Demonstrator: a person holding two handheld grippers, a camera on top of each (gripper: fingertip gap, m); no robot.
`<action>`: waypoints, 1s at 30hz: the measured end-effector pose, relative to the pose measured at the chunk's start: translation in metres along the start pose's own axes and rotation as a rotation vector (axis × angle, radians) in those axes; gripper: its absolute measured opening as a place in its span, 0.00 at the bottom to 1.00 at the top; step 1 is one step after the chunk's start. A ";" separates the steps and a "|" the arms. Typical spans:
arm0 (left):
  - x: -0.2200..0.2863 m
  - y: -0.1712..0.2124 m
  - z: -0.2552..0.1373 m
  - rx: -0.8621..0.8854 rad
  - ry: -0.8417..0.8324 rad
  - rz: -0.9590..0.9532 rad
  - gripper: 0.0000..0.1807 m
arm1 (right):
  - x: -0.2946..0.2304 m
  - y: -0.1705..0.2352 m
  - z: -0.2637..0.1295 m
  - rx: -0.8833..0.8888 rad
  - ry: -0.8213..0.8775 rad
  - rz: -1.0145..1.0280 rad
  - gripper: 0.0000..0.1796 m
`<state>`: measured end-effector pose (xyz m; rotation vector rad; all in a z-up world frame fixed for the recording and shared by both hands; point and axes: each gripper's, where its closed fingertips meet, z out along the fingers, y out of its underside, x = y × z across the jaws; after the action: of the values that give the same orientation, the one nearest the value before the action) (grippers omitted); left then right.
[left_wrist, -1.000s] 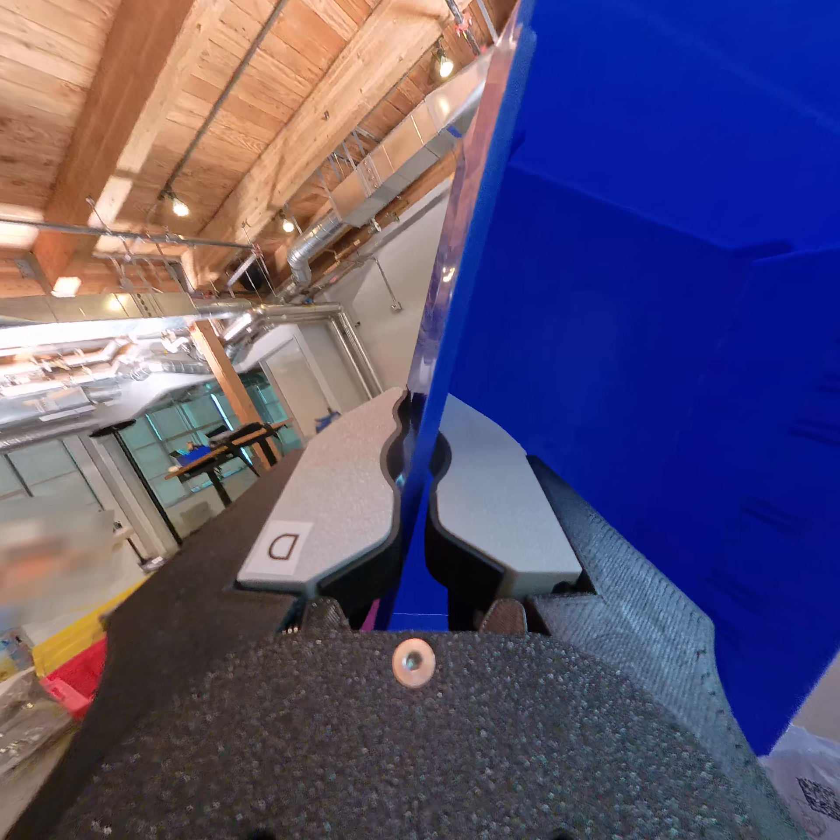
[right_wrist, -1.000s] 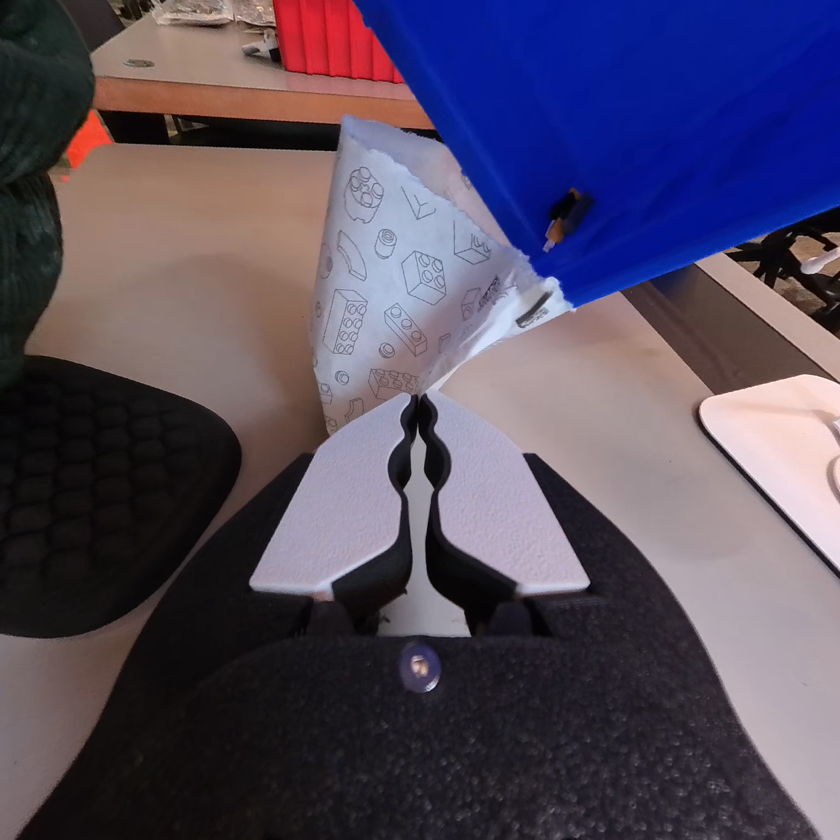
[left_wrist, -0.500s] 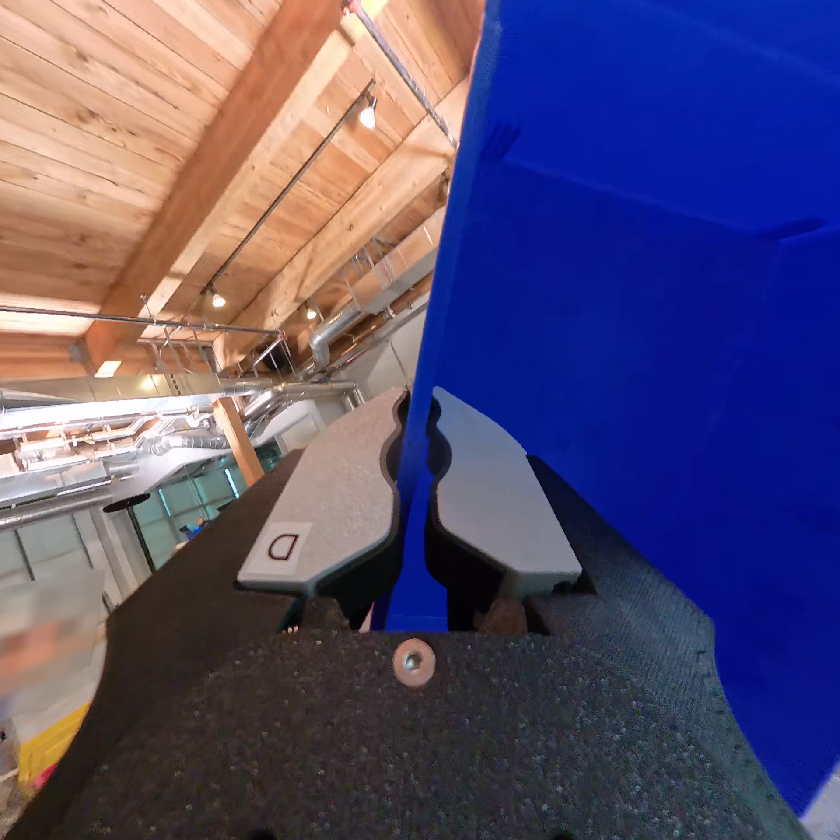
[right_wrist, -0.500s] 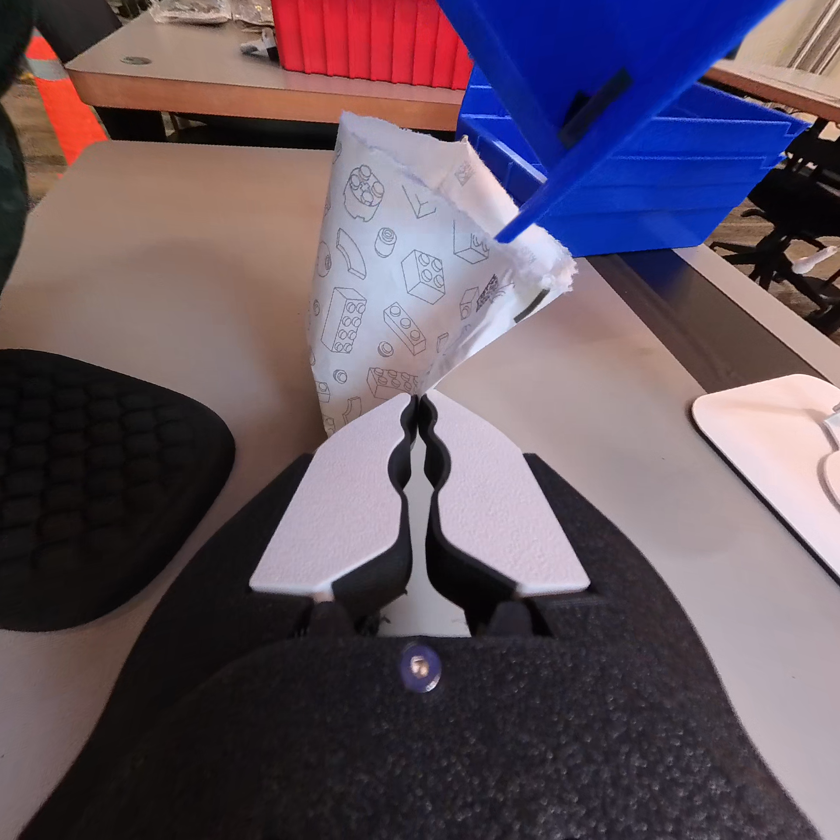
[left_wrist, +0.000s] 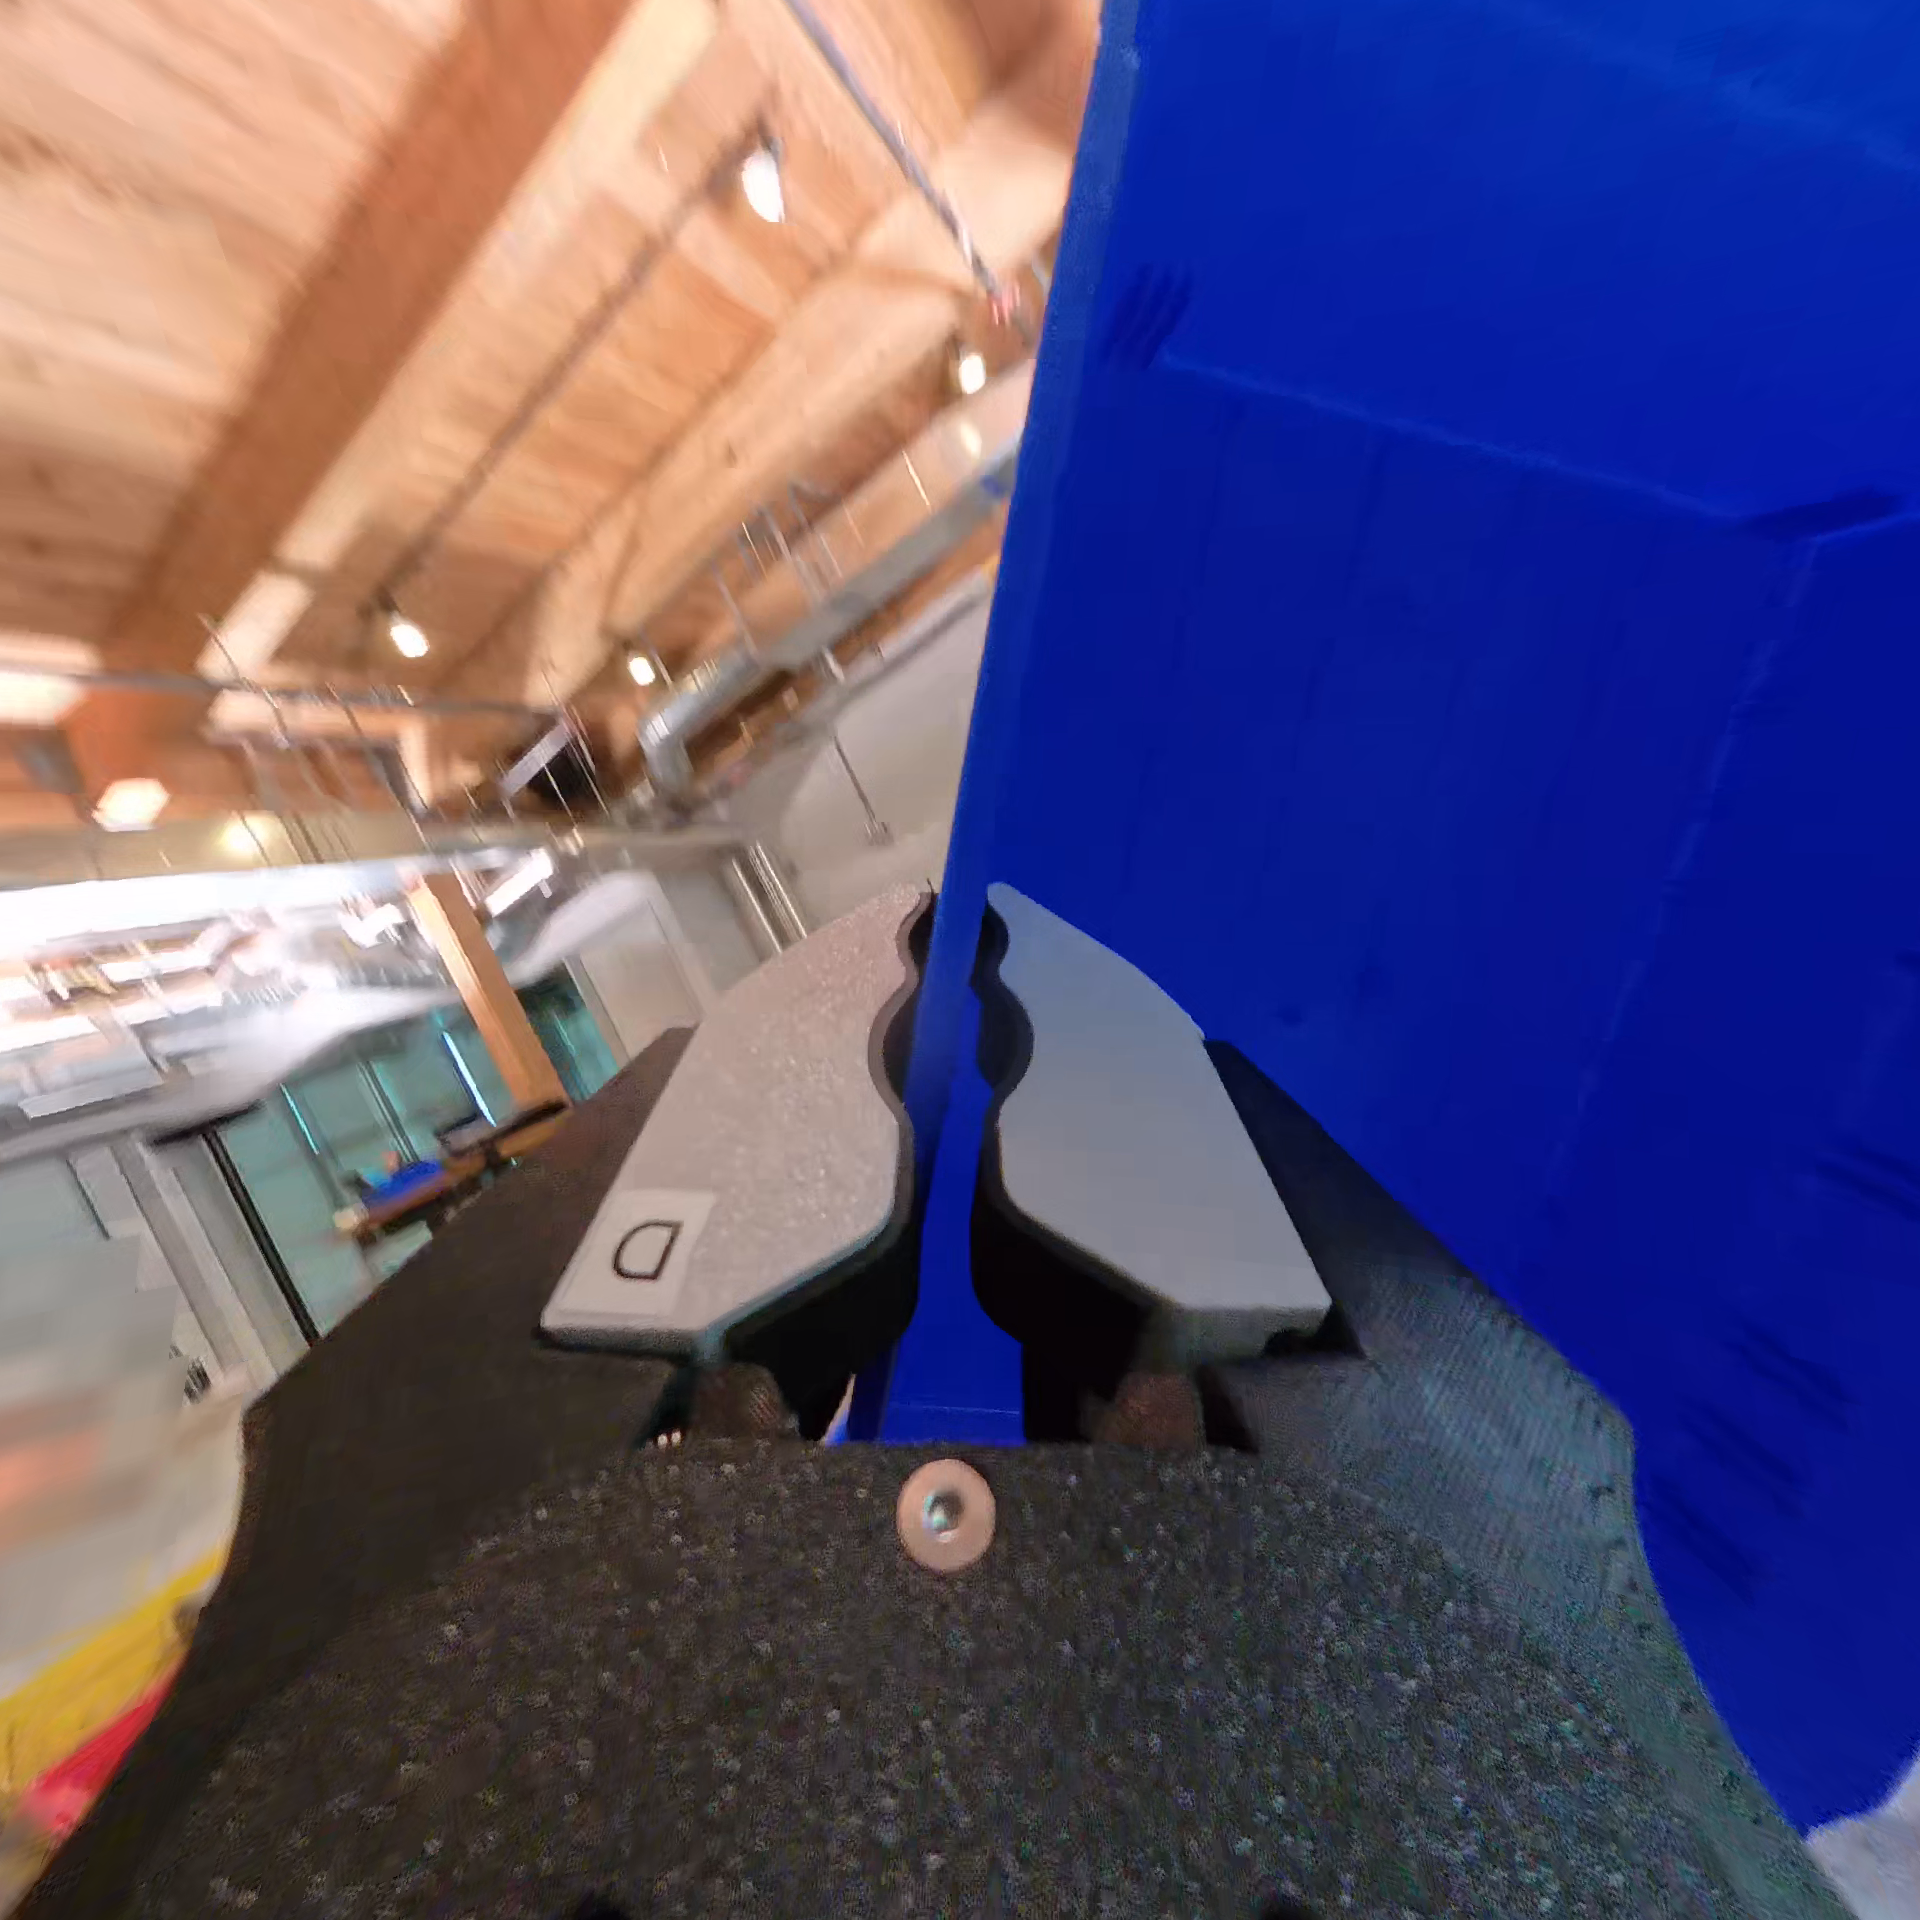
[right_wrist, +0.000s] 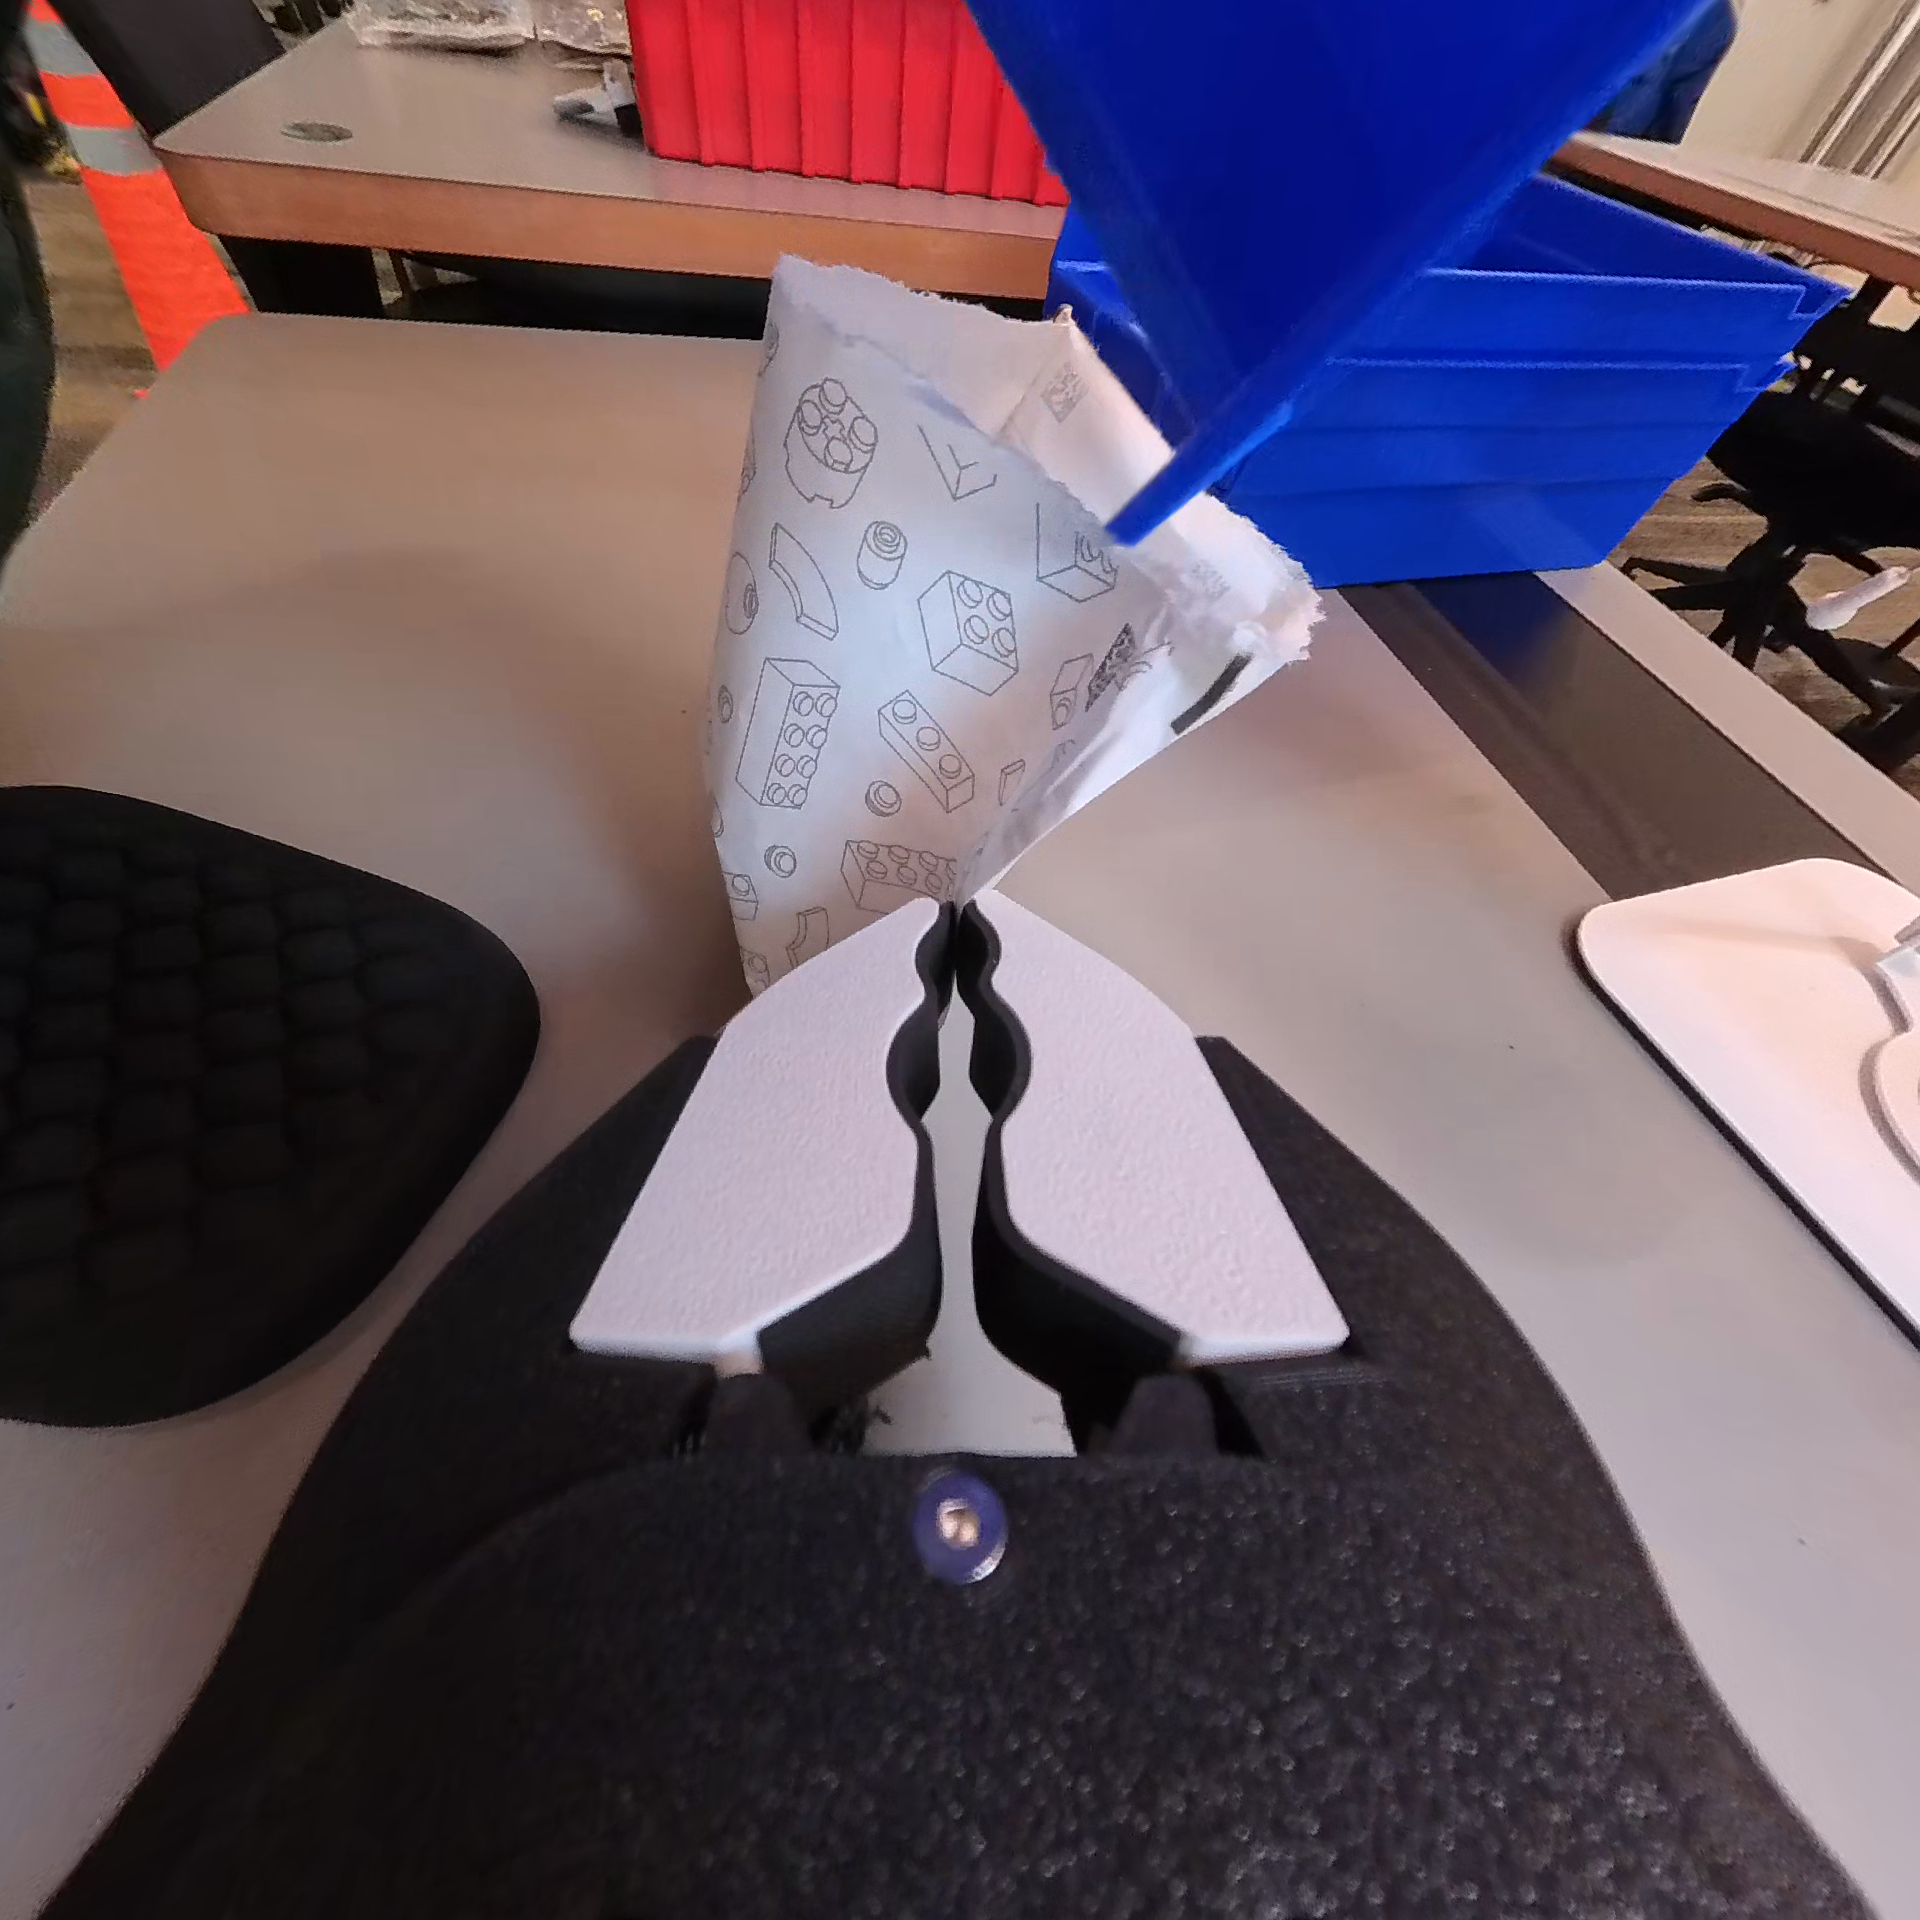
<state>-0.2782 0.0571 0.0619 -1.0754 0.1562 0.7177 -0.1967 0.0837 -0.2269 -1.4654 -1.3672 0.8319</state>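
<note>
The left claw (left_wrist: 951, 925) is clamped on the wall of a blue bin (left_wrist: 1455, 727) filling the right of the frame; the right claw (right_wrist: 956, 920) pinches a white printed paper bag (right_wrist: 914, 644) at frame centre, above the grey surface (right_wrist: 364, 582); the bin's corner (right_wrist: 1299, 208) dips into the bag's open mouth.

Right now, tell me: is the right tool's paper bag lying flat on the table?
No: the paper bag stands up from the closed right tool, which pinches its lower end above the table.
</note>
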 end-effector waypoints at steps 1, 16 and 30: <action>-0.005 0.008 0.009 -0.055 0.011 -0.030 0.02 | 0.000 0.000 0.000 0.001 -0.002 -0.004 0.00; -0.137 0.155 0.080 -0.793 0.211 -0.385 0.02 | -0.005 0.014 -0.035 -0.007 -0.037 -0.032 0.00; -0.175 0.366 -0.053 -1.465 0.246 -0.585 0.05 | -0.003 0.033 -0.094 -0.092 0.005 0.004 0.00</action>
<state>-0.6215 0.0331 -0.1586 -2.4559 -0.5617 0.0451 -0.0990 0.0661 -0.2264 -1.5407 -1.4155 0.7765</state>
